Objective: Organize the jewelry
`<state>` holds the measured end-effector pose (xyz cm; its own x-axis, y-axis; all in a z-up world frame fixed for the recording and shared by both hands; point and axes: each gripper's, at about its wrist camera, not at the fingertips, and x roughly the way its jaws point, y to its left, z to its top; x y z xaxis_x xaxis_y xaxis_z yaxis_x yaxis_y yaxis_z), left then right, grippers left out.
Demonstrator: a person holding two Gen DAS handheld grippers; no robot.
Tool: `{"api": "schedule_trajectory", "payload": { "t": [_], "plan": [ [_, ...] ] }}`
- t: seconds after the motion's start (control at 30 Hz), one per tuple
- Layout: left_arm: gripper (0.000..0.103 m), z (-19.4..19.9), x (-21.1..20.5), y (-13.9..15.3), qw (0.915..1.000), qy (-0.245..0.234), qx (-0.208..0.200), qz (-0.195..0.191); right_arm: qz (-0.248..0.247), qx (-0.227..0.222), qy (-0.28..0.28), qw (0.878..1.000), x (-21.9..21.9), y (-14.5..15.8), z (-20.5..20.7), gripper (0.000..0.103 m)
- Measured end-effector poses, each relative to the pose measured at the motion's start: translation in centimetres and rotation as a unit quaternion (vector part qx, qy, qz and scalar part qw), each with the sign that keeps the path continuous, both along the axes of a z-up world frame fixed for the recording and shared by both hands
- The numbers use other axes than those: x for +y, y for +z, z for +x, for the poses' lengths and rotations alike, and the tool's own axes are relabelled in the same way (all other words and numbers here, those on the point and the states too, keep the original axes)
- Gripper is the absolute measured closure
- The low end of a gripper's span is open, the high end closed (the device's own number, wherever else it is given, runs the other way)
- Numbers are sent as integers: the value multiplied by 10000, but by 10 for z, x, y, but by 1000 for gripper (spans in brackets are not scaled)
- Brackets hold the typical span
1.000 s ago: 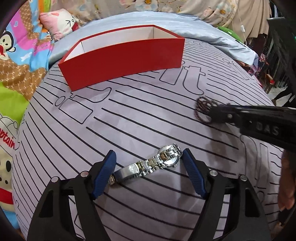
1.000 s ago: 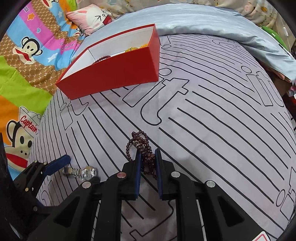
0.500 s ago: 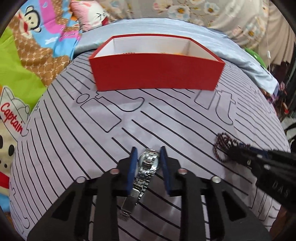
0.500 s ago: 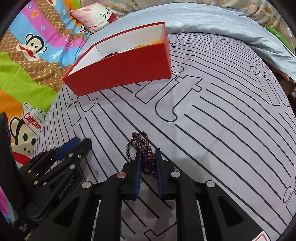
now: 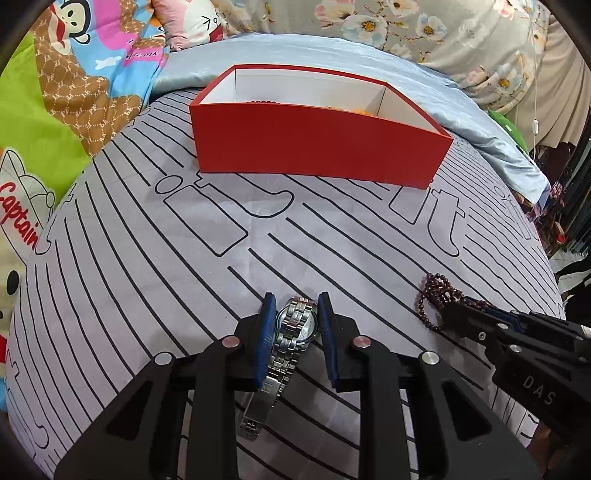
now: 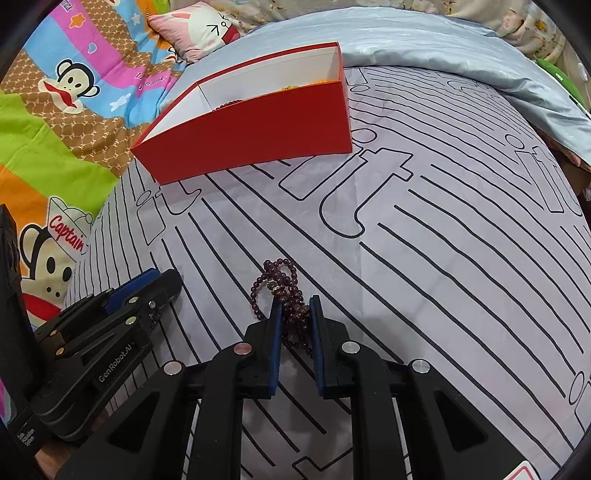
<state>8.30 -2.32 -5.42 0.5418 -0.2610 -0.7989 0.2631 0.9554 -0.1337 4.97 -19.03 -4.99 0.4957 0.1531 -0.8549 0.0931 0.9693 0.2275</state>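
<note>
My left gripper [image 5: 296,308] is shut on a silver metal watch [image 5: 291,332]; its band hangs down between the fingers. My right gripper [image 6: 294,306] is shut on a dark purple bead bracelet [image 6: 282,286], which also shows in the left wrist view [image 5: 437,295]. A red open box [image 5: 317,144] with white inner walls stands farther back on the bed; beads and something orange lie inside it [image 6: 258,122]. In the right wrist view the left gripper [image 6: 155,282] is at the lower left.
The bed is covered by a grey sheet with black lines [image 5: 184,258]. A light blue blanket [image 6: 443,48] lies behind the box. A colourful cartoon quilt [image 6: 55,129] and a pink pillow [image 5: 192,22] are at the left.
My left gripper closed on the watch, turned it lengthwise and moved toward the box. My right gripper kept its hold on the bracelet and also moved closer to the box.
</note>
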Motion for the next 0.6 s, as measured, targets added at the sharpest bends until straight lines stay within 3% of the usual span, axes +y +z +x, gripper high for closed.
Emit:
{"api": "schedule_trajectory", "payload": {
  "t": [0.6],
  "plan": [
    [81,-2,0,0,9999,-82,-67,-86,-5,-43,47,10000,3,1,-3,88]
  ]
}}
